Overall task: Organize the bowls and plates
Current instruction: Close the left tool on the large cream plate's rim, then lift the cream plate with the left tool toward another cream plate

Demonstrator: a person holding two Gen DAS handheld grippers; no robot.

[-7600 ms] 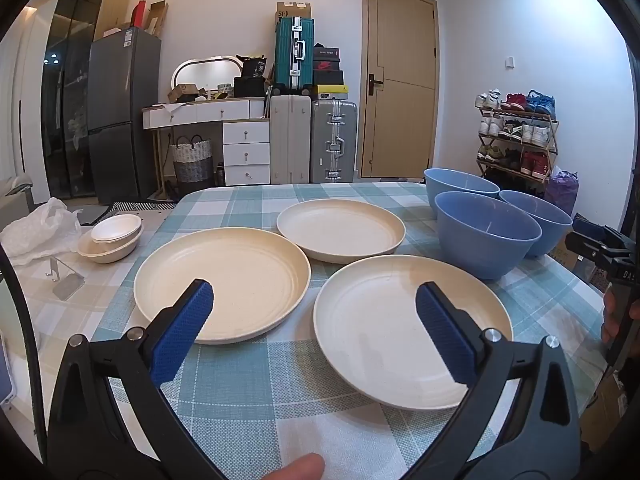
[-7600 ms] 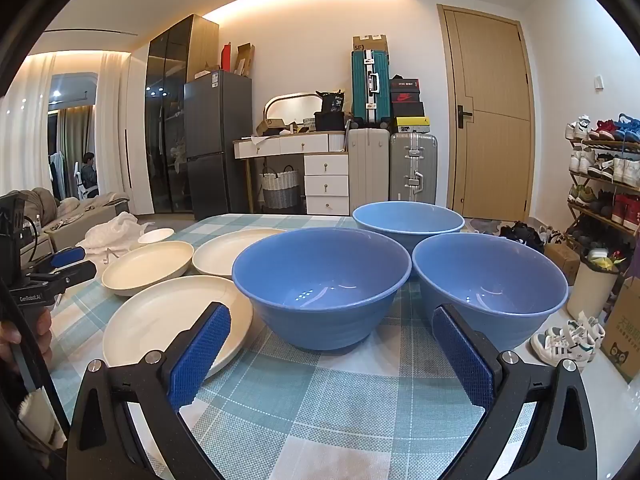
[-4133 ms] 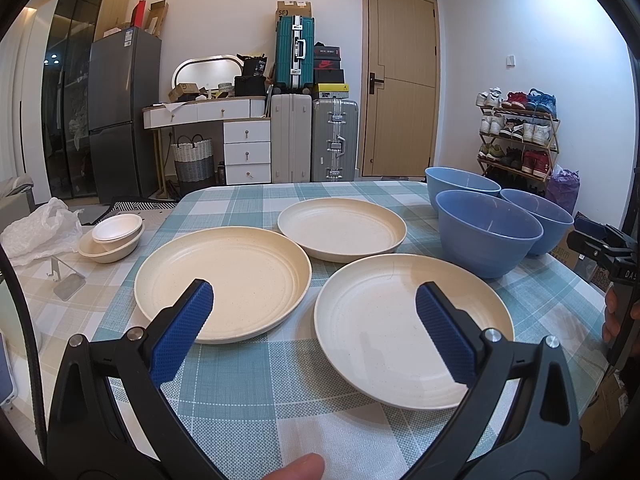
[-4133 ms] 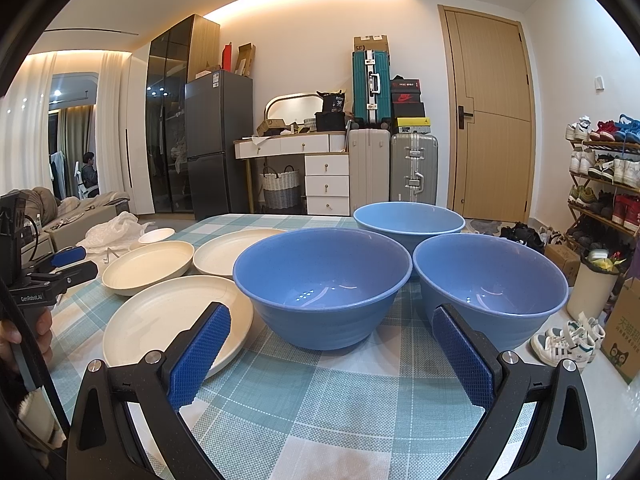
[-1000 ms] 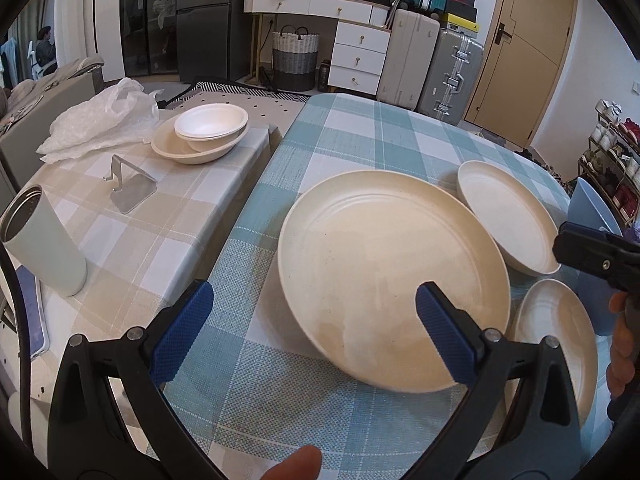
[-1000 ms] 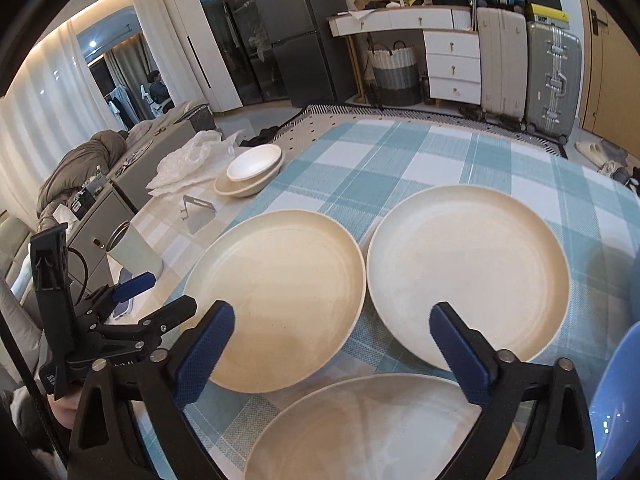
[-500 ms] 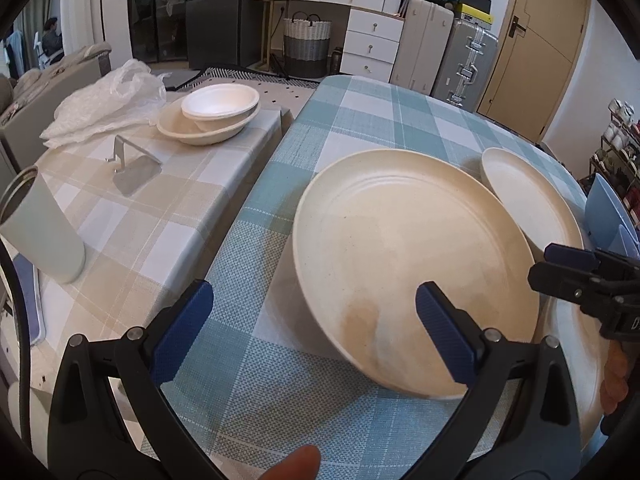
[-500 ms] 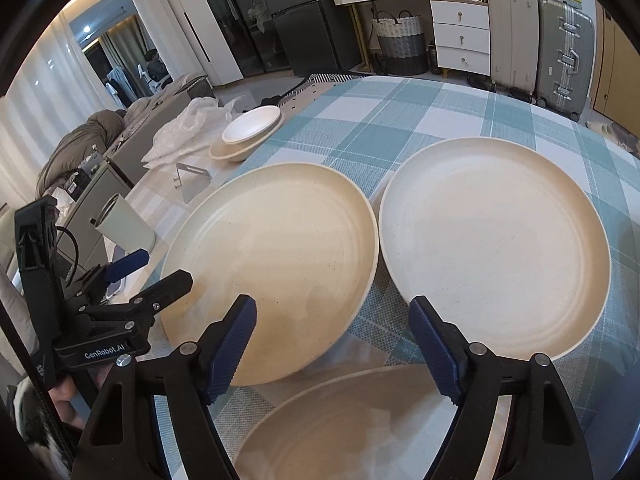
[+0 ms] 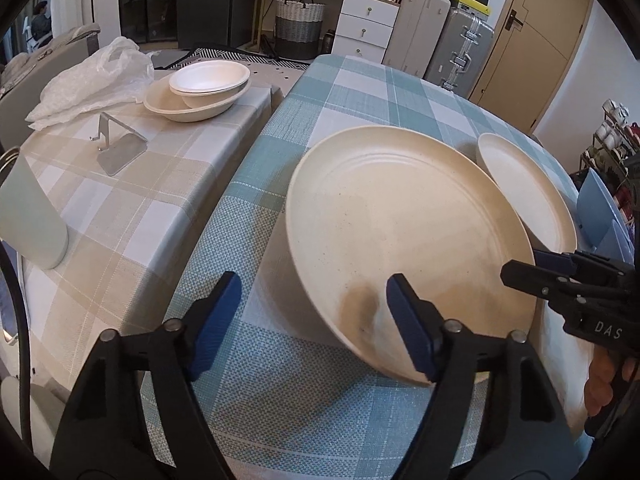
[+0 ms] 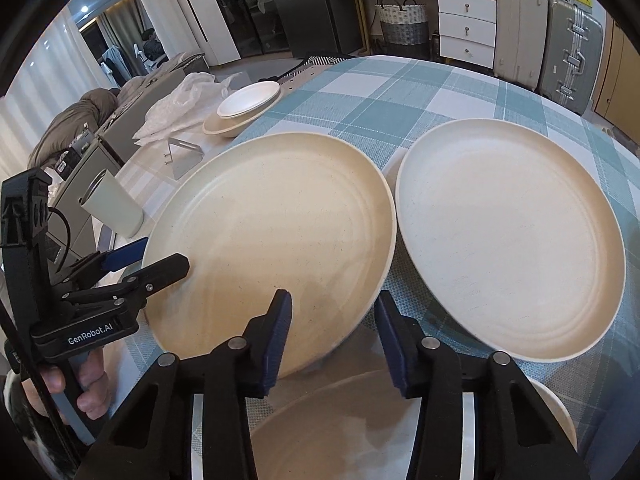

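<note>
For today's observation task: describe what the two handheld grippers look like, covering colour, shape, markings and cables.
Both are black plastic frames with silver rivets and two blue-padded fingers. The left gripper bears white "GenRobot.AI" lettering, visible in the right wrist view, with a black cable beside it. The right gripper shows white letters "DAS" in the left wrist view. Bare fingers grip both handles; no sleeves visible.

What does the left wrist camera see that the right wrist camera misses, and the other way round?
Only the left wrist view shows the blue bowls at the far right edge and the wooden door.

Only the right wrist view shows the third plate, nearest, under the right gripper, and the whole far plate.

Both show the big cream plate with both open grippers at its rim, the small white bowls, the plastic bag and the pale cup.
</note>
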